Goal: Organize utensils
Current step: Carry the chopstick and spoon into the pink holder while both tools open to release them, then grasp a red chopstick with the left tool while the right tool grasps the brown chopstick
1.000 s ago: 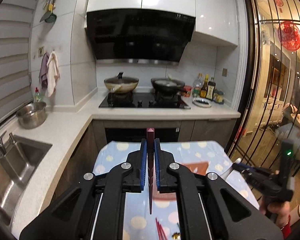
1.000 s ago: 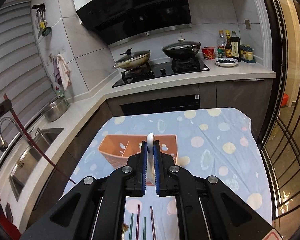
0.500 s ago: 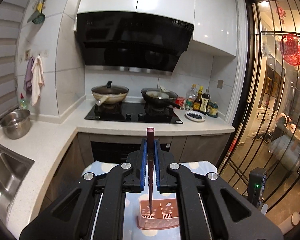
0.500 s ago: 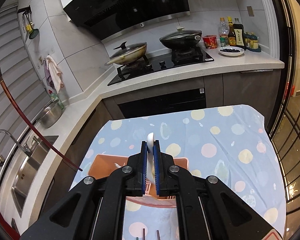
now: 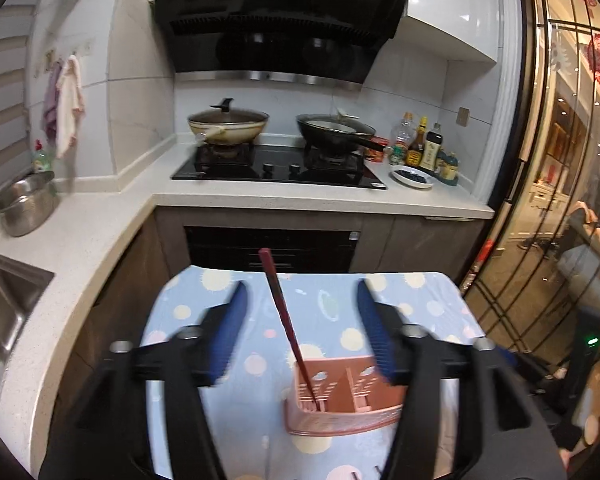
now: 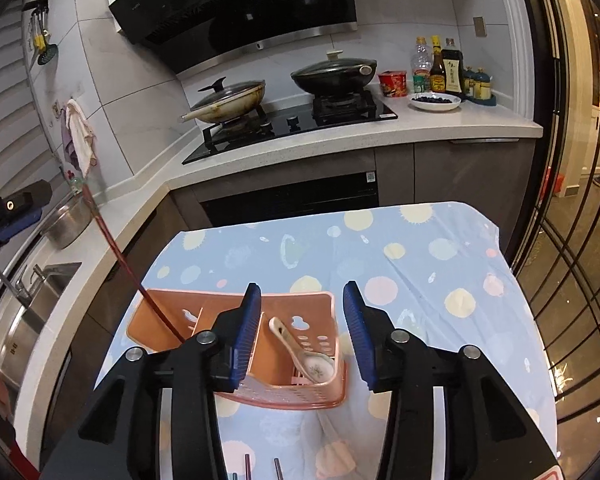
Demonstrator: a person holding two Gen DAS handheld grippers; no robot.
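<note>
A pink slotted utensil basket [image 5: 342, 404] [image 6: 204, 310] stands on the dotted blue tablecloth [image 5: 332, 300] [image 6: 420, 264]. A dark red chopstick [image 5: 286, 324] [image 6: 128, 264] leans in its left compartment, free of my fingers. A white ceramic spoon [image 6: 304, 350] lies in the right compartment. My left gripper [image 5: 300, 328] is open above the basket. My right gripper [image 6: 302, 330] is open just above the spoon. The left gripper also shows at the left edge of the right wrist view [image 6: 8, 210].
More chopsticks [image 6: 262, 466] lie on the cloth at the near edge. Behind the table is a counter [image 5: 100, 220] with a stove, two woks [image 6: 332, 72], bottles, a steel pot [image 5: 24, 208] and a sink [image 6: 40, 300]. A glass door is at the right.
Both grippers have opened. The left one let go of the red chopstick, which now leans in the basket. The right one let go of the white spoon, which now lies in the basket.
</note>
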